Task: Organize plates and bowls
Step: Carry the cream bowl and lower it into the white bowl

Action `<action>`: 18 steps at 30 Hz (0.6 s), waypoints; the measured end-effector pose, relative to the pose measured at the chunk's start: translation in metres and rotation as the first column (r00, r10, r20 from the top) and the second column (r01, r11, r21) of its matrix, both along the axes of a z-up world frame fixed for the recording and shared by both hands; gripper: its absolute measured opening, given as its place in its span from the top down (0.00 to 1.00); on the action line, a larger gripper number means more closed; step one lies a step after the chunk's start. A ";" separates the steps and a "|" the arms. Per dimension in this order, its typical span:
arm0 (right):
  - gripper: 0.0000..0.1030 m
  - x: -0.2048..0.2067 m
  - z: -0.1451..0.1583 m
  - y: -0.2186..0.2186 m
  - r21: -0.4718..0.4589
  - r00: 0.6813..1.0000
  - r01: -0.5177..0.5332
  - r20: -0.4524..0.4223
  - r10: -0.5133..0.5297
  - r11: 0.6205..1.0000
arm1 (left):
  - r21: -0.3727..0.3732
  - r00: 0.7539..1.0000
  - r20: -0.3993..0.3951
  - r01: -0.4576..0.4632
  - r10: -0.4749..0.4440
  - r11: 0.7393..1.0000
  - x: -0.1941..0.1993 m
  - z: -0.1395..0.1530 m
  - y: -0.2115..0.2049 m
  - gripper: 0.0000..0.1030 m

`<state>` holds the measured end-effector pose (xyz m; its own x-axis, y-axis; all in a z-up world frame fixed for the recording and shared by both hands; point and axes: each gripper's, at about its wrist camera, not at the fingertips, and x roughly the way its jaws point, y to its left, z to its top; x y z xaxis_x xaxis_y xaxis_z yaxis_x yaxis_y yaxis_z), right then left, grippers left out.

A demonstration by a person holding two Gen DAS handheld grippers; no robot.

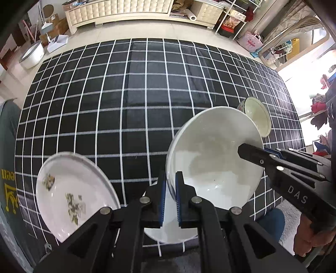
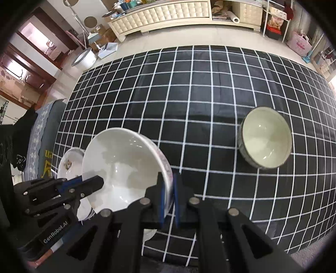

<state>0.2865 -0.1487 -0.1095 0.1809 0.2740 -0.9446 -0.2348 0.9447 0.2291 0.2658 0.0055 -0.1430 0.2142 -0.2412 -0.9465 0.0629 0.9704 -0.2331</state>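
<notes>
A large white bowl is held above the checked table between both grippers. My left gripper is shut on its left rim. My right gripper is shut on its right rim, and shows in the left wrist view. The left gripper shows in the right wrist view. A white plate lies under the bowl at the table's near edge. A white plate with a leaf pattern lies at the near left. A smaller greenish bowl with a dark outside stands to the right.
The table wears a black cloth with a white grid. Beyond its far edge are a cream cabinet, a white tub and shelving. A dark chair stands at the left.
</notes>
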 end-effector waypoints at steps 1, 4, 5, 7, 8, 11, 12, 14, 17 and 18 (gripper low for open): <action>0.90 -0.003 0.000 0.003 -0.003 1.000 -0.007 0.000 0.007 1.000 | 0.002 1.000 -0.002 -0.003 0.004 1.000 -0.005 -0.001 0.003 0.93; 0.90 -0.011 -0.002 0.014 -0.013 1.000 -0.018 0.000 0.018 1.000 | 0.000 1.000 -0.005 -0.015 0.015 1.000 -0.018 -0.001 0.015 0.93; 0.90 -0.014 -0.004 0.016 -0.014 1.000 -0.022 -0.003 0.022 1.000 | 0.000 1.000 -0.006 -0.018 0.018 1.000 -0.021 -0.001 0.016 0.93; 0.90 -0.020 -0.007 0.019 -0.012 1.000 -0.024 -0.012 0.024 1.000 | -0.003 1.000 -0.012 -0.027 0.027 1.000 -0.027 -0.003 0.021 0.93; 0.90 -0.022 -0.009 0.021 -0.012 1.000 -0.027 -0.015 0.026 1.000 | -0.005 0.999 -0.015 -0.031 0.031 0.999 -0.031 -0.005 0.024 0.93; 0.90 -0.029 -0.013 0.026 -0.015 0.999 -0.036 -0.025 0.035 0.999 | -0.001 0.999 -0.023 -0.037 0.036 0.999 -0.040 -0.008 0.029 0.93; 0.90 -0.031 -0.015 0.028 -0.015 0.999 -0.038 -0.028 0.037 0.999 | 0.000 0.999 -0.026 -0.037 0.037 0.999 -0.044 -0.009 0.031 0.93; 0.90 -0.034 -0.018 0.030 -0.020 0.999 -0.044 -0.033 0.043 0.999 | 0.004 0.998 -0.033 -0.044 0.044 0.999 -0.049 -0.012 0.033 0.93; 0.90 -0.038 -0.025 0.030 -0.023 0.998 -0.043 -0.045 0.041 0.999 | 0.013 0.998 -0.034 -0.043 0.044 0.999 -0.050 -0.013 0.032 0.93; 0.90 -0.040 -0.027 0.031 -0.024 0.998 -0.040 -0.050 0.039 0.999 | 0.018 0.999 -0.033 -0.040 0.041 0.999 -0.052 -0.014 0.032 0.93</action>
